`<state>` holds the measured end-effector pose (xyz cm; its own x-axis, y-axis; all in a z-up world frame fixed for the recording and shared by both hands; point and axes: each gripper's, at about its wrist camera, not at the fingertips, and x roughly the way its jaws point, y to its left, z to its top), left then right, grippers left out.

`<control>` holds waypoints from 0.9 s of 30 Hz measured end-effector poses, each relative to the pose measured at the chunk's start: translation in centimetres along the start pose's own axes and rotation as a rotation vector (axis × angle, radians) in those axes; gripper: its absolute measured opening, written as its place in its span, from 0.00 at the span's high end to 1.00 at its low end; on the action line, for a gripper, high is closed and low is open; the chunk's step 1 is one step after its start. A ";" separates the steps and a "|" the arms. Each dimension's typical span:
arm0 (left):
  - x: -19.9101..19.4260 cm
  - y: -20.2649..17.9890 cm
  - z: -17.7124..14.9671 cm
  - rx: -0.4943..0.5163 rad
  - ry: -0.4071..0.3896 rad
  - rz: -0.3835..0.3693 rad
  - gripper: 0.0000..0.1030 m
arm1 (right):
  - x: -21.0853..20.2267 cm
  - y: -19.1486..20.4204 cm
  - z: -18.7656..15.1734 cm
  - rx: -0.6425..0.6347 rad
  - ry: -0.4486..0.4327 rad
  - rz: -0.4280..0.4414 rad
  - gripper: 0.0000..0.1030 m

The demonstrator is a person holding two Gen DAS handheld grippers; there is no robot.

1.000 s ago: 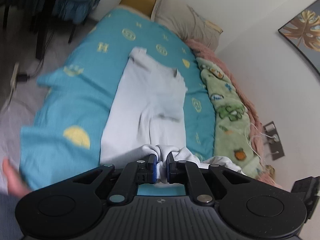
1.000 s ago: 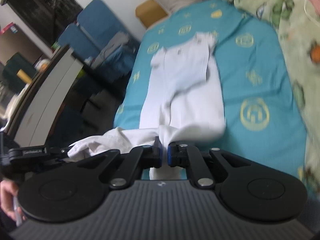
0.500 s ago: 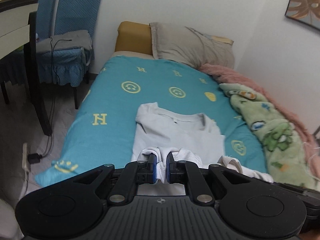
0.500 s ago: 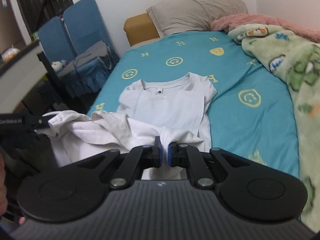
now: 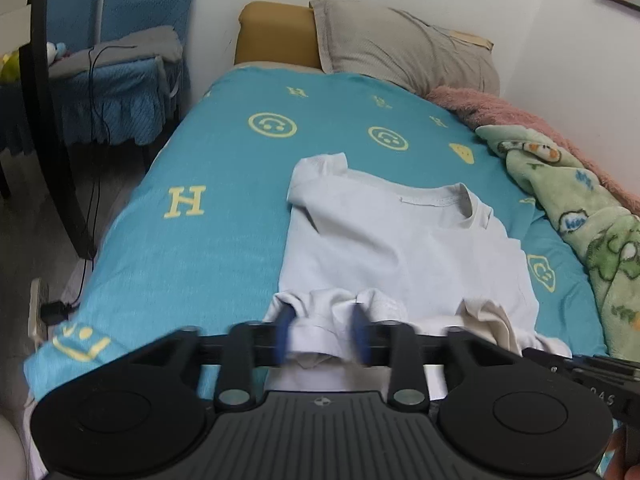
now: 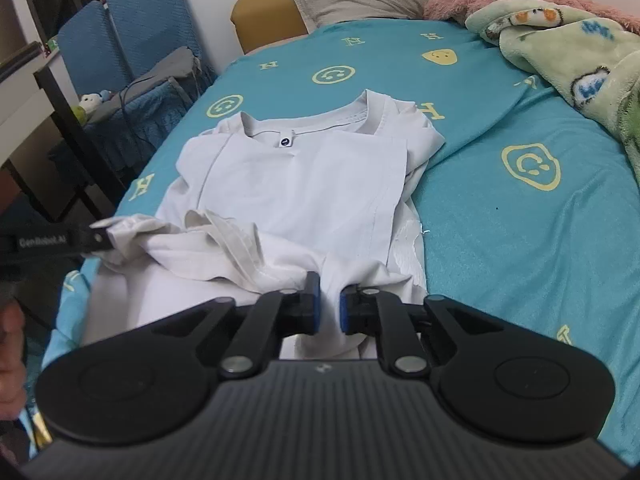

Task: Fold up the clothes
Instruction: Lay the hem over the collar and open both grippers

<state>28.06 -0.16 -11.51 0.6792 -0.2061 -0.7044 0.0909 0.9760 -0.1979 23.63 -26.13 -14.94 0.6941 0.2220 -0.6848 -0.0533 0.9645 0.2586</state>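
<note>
A white T-shirt [image 5: 400,240] lies on the teal bed sheet [image 5: 224,184], collar toward the pillows, sides folded in. Its bottom hem is brought up over the body and bunched [image 6: 224,248]. My left gripper [image 5: 322,336] is open, its blue fingers [image 5: 285,332] blurred and spread, with the hem lying loose between them. My right gripper [image 6: 329,304] stands slightly open over the other hem corner, cloth still in the narrow gap. In the right wrist view the left gripper's tip [image 6: 94,238] touches the hem's left end.
Grey pillow [image 5: 404,48] and mustard cushion [image 5: 276,36] at the head of the bed. A green and a pink blanket [image 6: 568,40] run along the wall side. Blue-covered chairs [image 5: 120,60], a dark table leg [image 5: 60,128] and cables stand off the left edge.
Both grippers carried the hem up toward the collar and came lower over the shirt. The left fingers have spread apart and let the hem go; the right gap has widened a little.
</note>
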 end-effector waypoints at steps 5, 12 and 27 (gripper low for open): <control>-4.5 -0.9 -1.0 0.062 -0.058 0.001 0.26 | -3.6 1.3 -0.2 -0.014 -0.074 -0.036 0.27; -12.7 -3.1 -2.4 0.156 -0.160 -0.006 0.07 | -10.5 4.7 -1.1 -0.056 -0.171 -0.026 0.27; -23.5 -4.8 -6.7 0.155 -0.275 -0.003 0.04 | -20.4 7.9 -3.8 -0.052 -0.283 -0.027 0.27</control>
<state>6.79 -0.48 1.45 0.8481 -0.2032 -0.4893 0.1892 0.9788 -0.0784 6.34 -22.51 -1.54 0.8682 0.1549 -0.4715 -0.0639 0.9770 0.2033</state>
